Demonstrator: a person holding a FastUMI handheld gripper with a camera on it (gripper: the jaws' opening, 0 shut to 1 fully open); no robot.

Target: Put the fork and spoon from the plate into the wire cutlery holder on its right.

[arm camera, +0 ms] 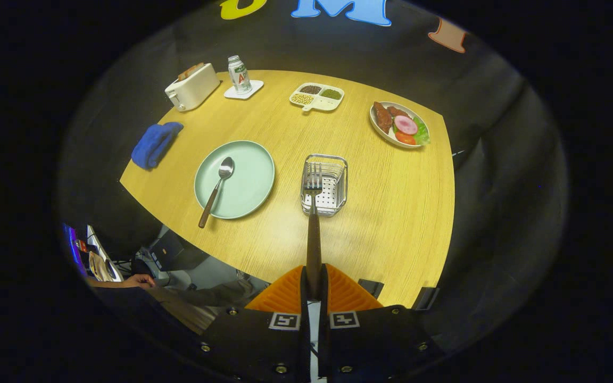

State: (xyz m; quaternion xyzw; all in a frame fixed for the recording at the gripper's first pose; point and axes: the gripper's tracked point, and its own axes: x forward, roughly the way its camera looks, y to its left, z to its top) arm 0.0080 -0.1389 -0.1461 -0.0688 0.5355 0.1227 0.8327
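Note:
My gripper (314,282) is shut on the brown handle of the fork (313,213), held high above the table. The fork points away from me, and its metal tines overlap the near left part of the wire cutlery holder (333,183). I cannot tell whether the tines are inside the holder or above it. To the holder's left lies the pale green plate (248,178). On the plate rests the spoon (217,190), its bowl near the plate's middle and its brown handle sticking out over the near rim.
On the wooden table (381,223), a blue cloth (155,143) lies left, with a white toaster (192,86) and a can (239,75) on a coaster behind. A divided dish (316,97) and a food plate (399,125) stand far right. A person's hand (139,280) shows below the table's near left edge.

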